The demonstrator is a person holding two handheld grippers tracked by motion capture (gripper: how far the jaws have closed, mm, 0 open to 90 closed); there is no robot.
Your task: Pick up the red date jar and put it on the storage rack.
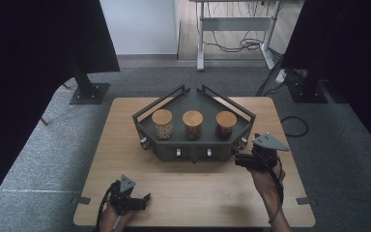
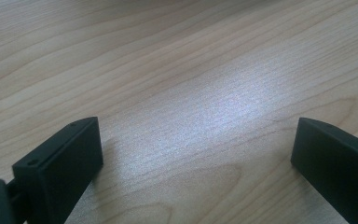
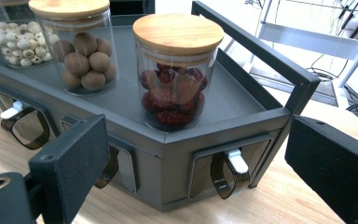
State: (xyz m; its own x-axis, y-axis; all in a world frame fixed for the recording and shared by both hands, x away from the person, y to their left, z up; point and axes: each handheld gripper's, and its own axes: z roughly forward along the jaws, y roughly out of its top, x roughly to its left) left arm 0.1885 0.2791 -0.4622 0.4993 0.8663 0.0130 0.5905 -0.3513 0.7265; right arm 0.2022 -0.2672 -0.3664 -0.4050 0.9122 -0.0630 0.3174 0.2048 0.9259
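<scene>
While the left claw (image 1: 142, 199) rests wide open on the bare wooden worktop (image 1: 193, 188), the right claw (image 1: 241, 161) hangs wide and empty just beside the dark dispenser rack (image 3: 177, 140), facing its red-date jar (image 3: 177, 70).

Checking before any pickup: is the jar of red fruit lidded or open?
Lidded. The jar of red fruit stands upright on the dark tray with its wooden lid seated flat on top.
</scene>
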